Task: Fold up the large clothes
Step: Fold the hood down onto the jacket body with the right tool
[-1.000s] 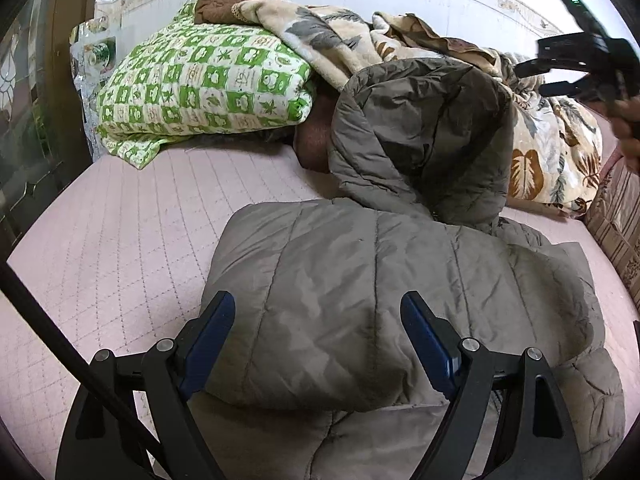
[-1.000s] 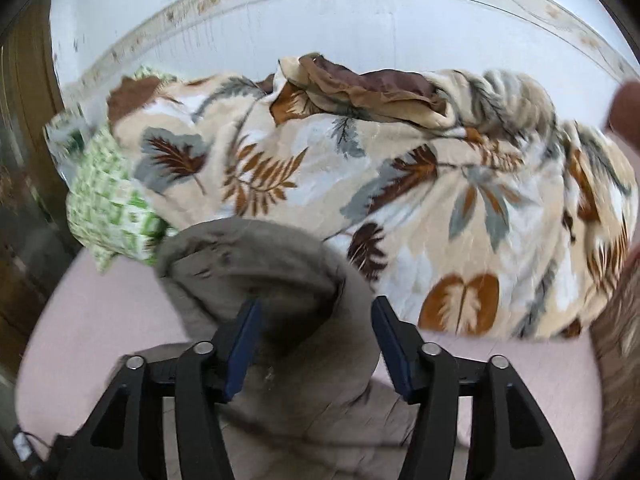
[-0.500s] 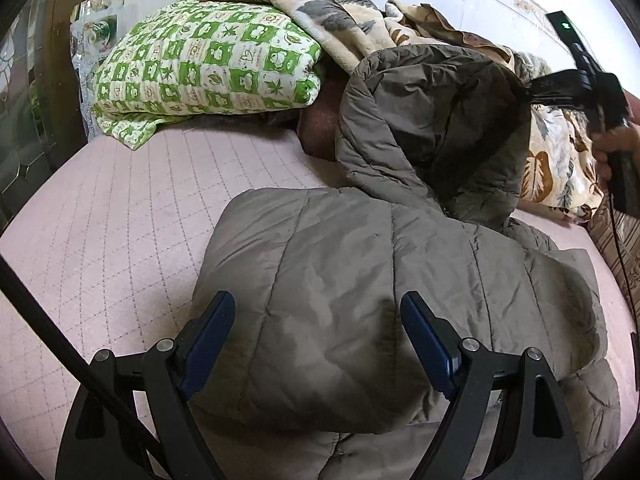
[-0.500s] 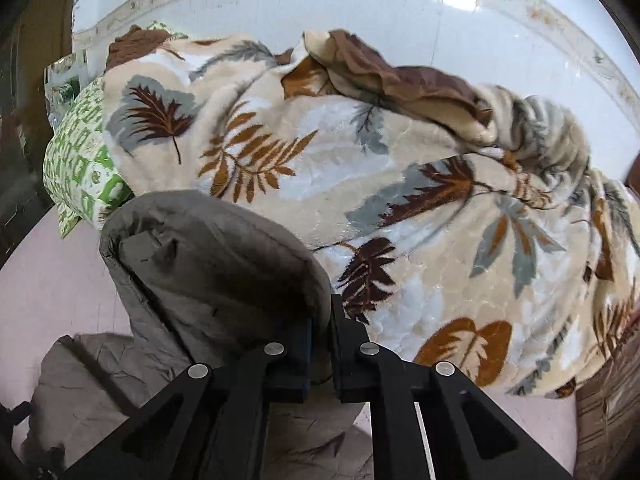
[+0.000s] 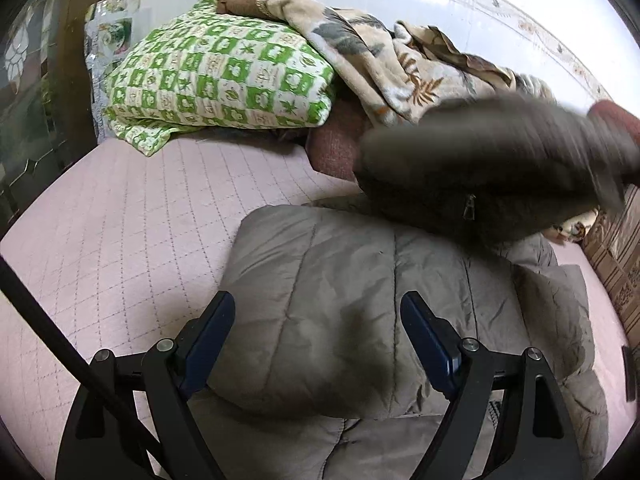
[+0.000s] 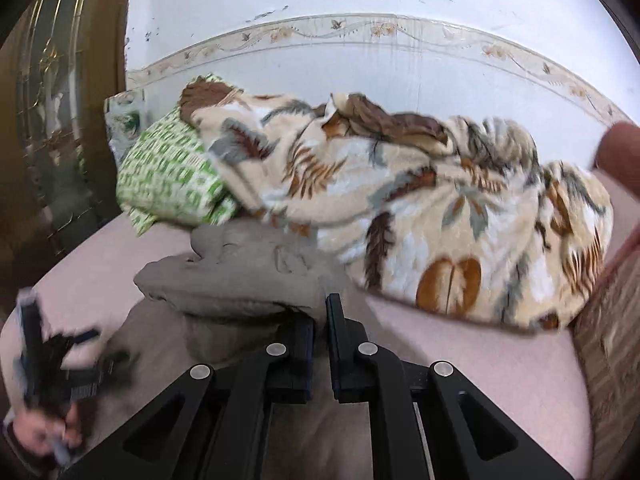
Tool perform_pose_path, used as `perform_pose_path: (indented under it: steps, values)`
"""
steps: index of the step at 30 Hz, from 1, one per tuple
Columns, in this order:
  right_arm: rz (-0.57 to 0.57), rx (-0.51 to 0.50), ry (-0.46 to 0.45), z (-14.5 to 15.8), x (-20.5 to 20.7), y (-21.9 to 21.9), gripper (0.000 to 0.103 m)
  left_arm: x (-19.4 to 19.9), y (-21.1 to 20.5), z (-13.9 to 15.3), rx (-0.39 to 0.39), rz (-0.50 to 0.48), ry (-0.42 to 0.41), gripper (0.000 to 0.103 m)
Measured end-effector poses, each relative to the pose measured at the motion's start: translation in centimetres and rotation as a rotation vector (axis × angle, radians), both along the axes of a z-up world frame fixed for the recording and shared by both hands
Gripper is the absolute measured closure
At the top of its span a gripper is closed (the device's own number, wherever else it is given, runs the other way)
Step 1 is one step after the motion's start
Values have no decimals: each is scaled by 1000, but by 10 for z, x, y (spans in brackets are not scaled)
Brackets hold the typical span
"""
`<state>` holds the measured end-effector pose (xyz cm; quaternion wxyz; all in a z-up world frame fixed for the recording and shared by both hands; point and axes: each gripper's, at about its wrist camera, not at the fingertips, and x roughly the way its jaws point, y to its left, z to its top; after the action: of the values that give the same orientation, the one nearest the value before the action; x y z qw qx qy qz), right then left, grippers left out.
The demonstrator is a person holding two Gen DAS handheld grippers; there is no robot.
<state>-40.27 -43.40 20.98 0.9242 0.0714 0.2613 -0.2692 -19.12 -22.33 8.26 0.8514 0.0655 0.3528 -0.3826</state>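
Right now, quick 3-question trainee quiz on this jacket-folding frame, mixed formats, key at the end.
1. True or false: the right claw is shut on the grey puffer jacket's hood.
2. The left claw is: A) open over the jacket body B) shut on a sleeve C) out of view.
3. Which pillow lies beside the leaf-print blanket at the head of the bed?

Key: 1 true; 2 A; 3 the green-and-white checked pillow.
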Motion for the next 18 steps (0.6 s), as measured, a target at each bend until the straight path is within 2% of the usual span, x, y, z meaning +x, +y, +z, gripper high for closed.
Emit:
perform_pose_path:
  steps: [7,9,12,14,18]
  values:
    - [-29,87,61,-83,-47,48,96,5,11,5,-36,16,20,19]
    - [-37,142,86,-113,-50,53,96,3,11,5,-40,14,21,19]
    - [-74,148,138,-146,-47,55,96,0,7,4,-32,-1,18,19]
    - [-101,160,154,-159,-44,50,95,-3,3,3,-25,-17,12,19]
    - [-109,107,183,-161,-37,50,94,-15,-8,2,-31,-67,2,19]
